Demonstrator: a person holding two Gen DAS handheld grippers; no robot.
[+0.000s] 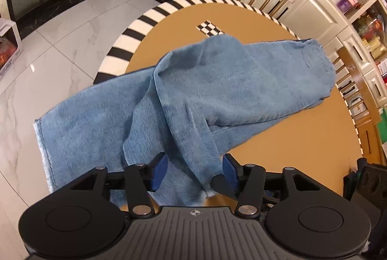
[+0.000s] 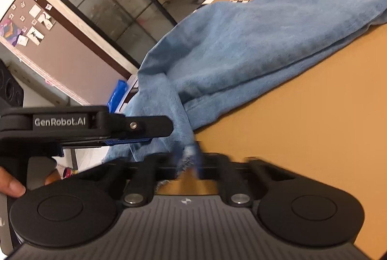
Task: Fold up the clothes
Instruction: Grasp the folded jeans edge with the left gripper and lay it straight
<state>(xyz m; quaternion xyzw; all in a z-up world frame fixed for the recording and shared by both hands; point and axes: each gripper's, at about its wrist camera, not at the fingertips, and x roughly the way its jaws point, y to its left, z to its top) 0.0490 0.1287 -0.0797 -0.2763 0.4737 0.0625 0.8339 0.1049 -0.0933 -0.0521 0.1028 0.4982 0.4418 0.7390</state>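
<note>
A: Entry, fold clothes. Where are the jeans (image 1: 205, 90)?

B: On the round worktop (image 1: 302, 139), centre of the left wrist view. Waist end lies upper right; one leg hangs past the rim at lower left, over the floor (image 1: 60, 54). The other leg is doubled across the middle.

A: Left gripper (image 1: 194, 171)?

B: Fingers about half open, cloth lying between the blue pads (image 1: 159, 173), pads not pressing. I judge it is placed to straddle the fold without gripping.

A: Right gripper (image 2: 191, 158)?

B: Bottom centre of the right wrist view, blurred. Fingers closed together, frayed hem (image 2: 187, 151) caught between them. Probably holds the hem so that the leg can be carried over.

A: And the left gripper in that view?

B: Seen side-on at left; a hand (image 2: 11, 184) shows beneath it, at lower left.

A: Risk?

B: The overhanging leg could drag the pile off the rim.
</note>
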